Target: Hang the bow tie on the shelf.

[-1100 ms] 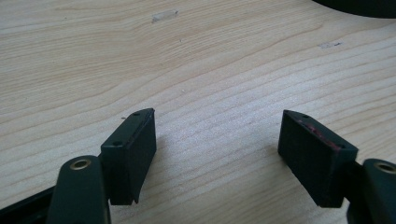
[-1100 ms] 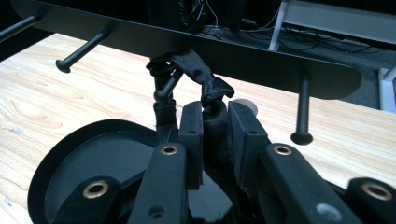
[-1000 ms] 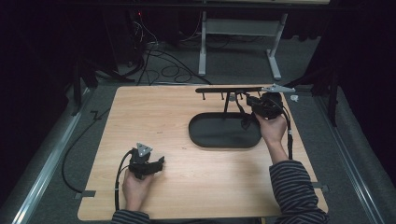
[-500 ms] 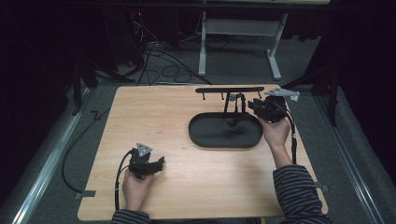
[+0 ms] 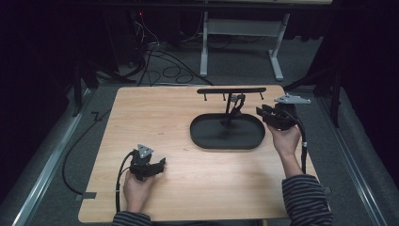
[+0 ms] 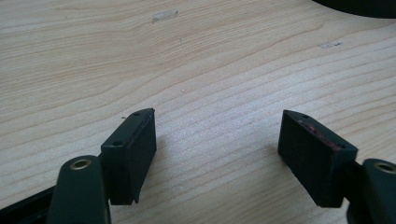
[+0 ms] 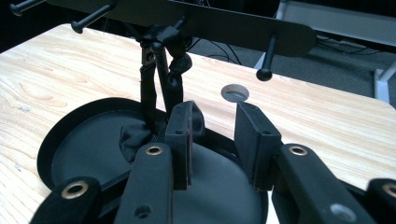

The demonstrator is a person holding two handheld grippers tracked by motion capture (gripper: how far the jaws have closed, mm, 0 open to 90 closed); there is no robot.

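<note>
A black oval tray point(image 5: 202, 141) stands on the wooden table point(image 5: 155, 117), with a thin post rising from it to a peg bar point(image 5: 230, 90). A black strap point(image 5: 236, 104) hangs by the post, its lower end bunched in the tray point(image 7: 133, 137). My right gripper point(image 5: 260, 113) hovers at the tray's right end, pointing left at the post, open with nothing between its jaws point(image 7: 212, 126). My left gripper point(image 5: 160, 164) rests low at the table's front left, open wide over bare wood point(image 6: 217, 140).
A round hole point(image 7: 235, 92) is cut in the tabletop behind the tray. Cables point(image 5: 160, 66) and a metal frame's legs point(image 5: 204, 47) lie on the floor beyond the far edge. Bare wood spans the table's left half and front.
My right gripper has drawn back to the right, away from the post and the hanging strap. The left gripper has stayed put.
</note>
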